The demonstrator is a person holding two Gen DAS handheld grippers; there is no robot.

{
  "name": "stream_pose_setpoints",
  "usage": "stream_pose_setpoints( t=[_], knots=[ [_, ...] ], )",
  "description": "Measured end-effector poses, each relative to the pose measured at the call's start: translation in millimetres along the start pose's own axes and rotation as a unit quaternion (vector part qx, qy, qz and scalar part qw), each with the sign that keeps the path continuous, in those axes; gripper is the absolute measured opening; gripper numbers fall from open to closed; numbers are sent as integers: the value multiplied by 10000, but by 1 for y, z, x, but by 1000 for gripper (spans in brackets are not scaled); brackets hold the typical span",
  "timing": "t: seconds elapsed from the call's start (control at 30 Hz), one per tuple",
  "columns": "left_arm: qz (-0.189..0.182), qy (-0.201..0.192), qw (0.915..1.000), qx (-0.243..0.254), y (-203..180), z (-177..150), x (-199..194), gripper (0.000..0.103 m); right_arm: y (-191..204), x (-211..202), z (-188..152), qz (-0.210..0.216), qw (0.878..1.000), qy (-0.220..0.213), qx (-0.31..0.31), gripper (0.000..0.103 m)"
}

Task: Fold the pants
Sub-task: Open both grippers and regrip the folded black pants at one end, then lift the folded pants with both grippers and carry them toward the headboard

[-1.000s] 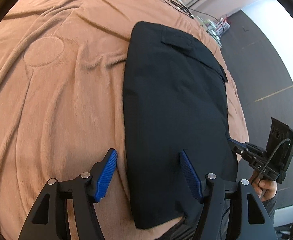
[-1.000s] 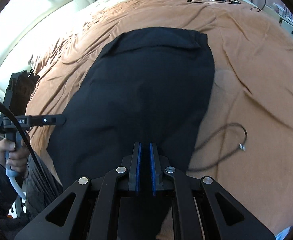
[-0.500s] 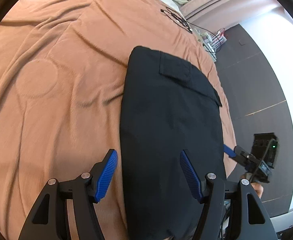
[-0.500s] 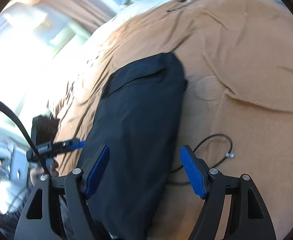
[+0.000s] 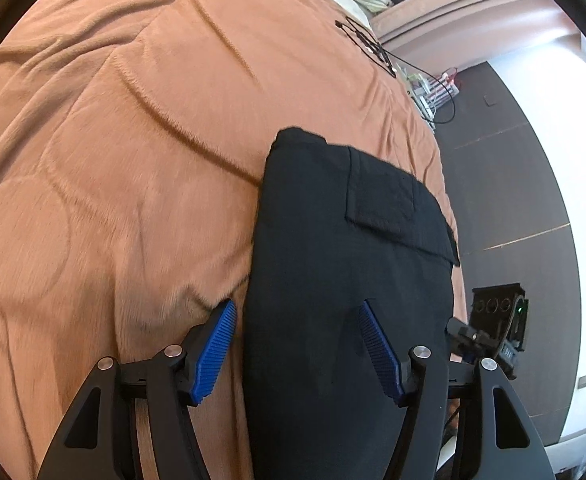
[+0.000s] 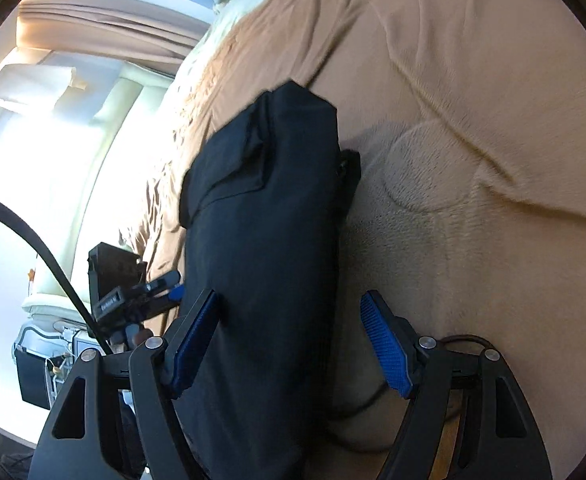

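Black pants (image 5: 333, 272) lie folded in a long narrow strip on a tan bedspread (image 5: 133, 140), with a pocket flap at the far end. They also show in the right wrist view (image 6: 269, 240). My left gripper (image 5: 299, 350) is open and empty, its blue pads straddling the strip's near end just above the cloth. My right gripper (image 6: 291, 346) is open and empty, also straddling the strip from the other side. Each gripper shows in the other's view: the right one (image 5: 489, 336) and the left one (image 6: 133, 292).
A thin black cable (image 6: 465, 340) lies on the bedspread by my right gripper. More cables (image 5: 369, 44) lie at the bed's far end. The bed edge and dark floor (image 5: 513, 200) run along the pants' right side. A bright window and curtains (image 6: 73, 120) stand beyond the bed.
My right gripper opened and let go of the pants, then swung round to the side. The pants strip looks narrower. My left gripper stayed open and drew back slightly.
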State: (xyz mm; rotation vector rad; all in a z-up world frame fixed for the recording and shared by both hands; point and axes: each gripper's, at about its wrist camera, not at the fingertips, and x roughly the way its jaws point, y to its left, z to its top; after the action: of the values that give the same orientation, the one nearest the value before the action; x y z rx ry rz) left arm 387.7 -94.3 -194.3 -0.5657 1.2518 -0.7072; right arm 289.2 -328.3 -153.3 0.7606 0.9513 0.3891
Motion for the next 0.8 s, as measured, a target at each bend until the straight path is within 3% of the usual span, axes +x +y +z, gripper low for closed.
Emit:
stream_pose_setpoints(
  t=[0.07, 0.13, 0.2, 0.3, 0.37, 0.47, 0.8],
  knots=[
    [-40, -35, 10000, 20, -1, 5, 1, 66, 0, -1, 1, 93, 10000, 0, -34, 71],
    [-134, -57, 9999, 66, -4, 9, -1, 48, 2, -2, 3, 275, 9996, 20, -56, 53],
    [-366, -92, 9992, 102, -6, 10, -5, 47, 0, -7, 4, 301, 9995, -11, -97, 52],
    [-417, -82, 9990, 163, -7, 11, -7, 47, -2, -21, 0, 610, 9977, -189, -219, 47],
    [-357, -14, 9993, 116, -3, 11, -4, 47, -10, -26, 0, 696, 9972, -212, -166, 47],
    [-298, 35, 9995, 23, 3, 11, 1, 47, -19, -27, -1, 484, 9987, -90, -129, 47],
    [-464, 81, 9989, -51, 9, 12, 10, 47, -22, -9, 9, 500, 9982, 342, 20, 50]
  ],
)
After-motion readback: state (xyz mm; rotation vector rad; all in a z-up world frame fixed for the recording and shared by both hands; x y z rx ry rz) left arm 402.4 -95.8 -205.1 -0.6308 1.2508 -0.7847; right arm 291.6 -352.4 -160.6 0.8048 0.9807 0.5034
